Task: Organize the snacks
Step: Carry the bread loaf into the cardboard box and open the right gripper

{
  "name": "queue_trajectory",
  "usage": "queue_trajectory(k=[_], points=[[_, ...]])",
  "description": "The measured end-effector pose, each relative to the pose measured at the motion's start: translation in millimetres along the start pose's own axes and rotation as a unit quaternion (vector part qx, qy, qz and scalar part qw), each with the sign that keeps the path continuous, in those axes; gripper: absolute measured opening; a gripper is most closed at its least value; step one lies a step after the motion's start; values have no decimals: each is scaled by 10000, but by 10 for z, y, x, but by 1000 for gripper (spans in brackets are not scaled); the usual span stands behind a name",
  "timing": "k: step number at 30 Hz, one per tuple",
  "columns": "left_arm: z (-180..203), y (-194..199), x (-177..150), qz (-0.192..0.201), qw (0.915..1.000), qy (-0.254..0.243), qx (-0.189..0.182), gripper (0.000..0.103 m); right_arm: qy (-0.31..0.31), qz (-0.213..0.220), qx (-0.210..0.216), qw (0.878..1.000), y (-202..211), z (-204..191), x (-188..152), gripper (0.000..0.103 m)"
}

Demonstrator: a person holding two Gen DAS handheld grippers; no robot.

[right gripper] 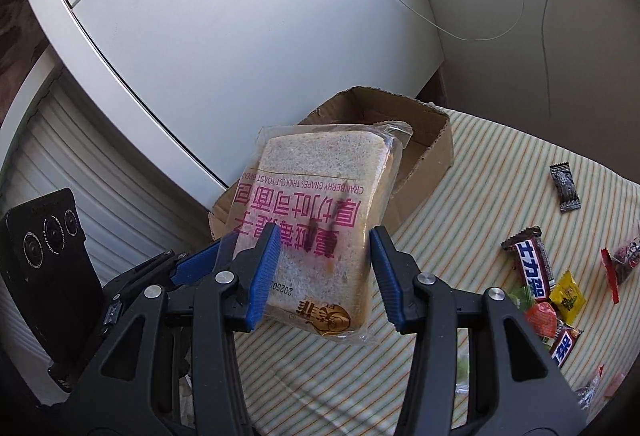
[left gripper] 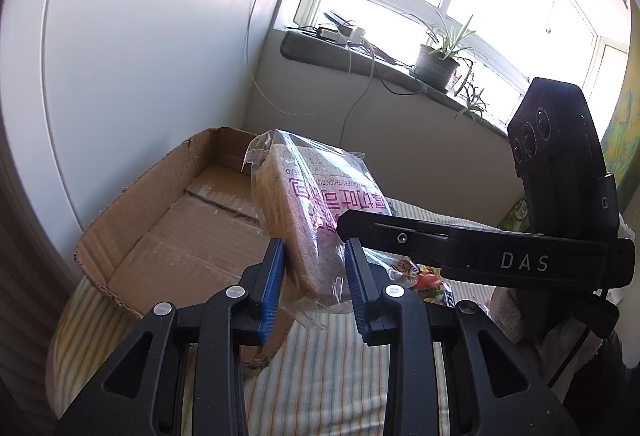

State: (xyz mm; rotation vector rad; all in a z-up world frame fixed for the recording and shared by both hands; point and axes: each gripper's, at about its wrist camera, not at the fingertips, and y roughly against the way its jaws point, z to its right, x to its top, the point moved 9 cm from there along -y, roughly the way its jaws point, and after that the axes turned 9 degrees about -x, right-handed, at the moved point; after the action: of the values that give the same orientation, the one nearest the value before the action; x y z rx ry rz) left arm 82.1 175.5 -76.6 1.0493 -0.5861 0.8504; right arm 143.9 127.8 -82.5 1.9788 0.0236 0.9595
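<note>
Left wrist view shows your cardboard box [left gripper: 168, 220] on the left with nothing in it yet. Next comes the bread pack [left gripper: 316, 220], up in the air beside the box, squeezed by your left gripper [left gripper: 314, 272] and right gripper [right gripper: 324, 268] together. Farther right, small snacks [right gripper: 536, 276] wait on the striped cloth [right gripper: 480, 164].

Potted plant [left gripper: 438, 62] on windowsill [left gripper: 320, 46]; white cabinet [right gripper: 224, 36]; dangling cables [left gripper: 360, 96]
</note>
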Motion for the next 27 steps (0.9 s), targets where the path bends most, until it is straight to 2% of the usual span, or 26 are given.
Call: queue_trajectory(k=[8, 16, 22, 24, 27], points=[[-456, 41, 52, 42, 9990, 250, 357, 29, 217, -233, 180, 9993, -395, -305, 64, 49], [-730, 17, -6, -34, 9971, 433, 622, 29, 380, -424, 200, 9982, -701, -503, 20, 48], [-794, -11, -34, -81, 9954, 427, 855, 29, 598, -487, -6, 9970, -774, -542, 1, 48], [-799, 3, -46, -74, 9949, 410, 915, 29, 654, -436, -162, 9968, -766, -527, 27, 52], [-807, 28, -47, -63, 9944, 413, 971, 28, 662, -383, -189, 9969, -709, -493, 16, 52]])
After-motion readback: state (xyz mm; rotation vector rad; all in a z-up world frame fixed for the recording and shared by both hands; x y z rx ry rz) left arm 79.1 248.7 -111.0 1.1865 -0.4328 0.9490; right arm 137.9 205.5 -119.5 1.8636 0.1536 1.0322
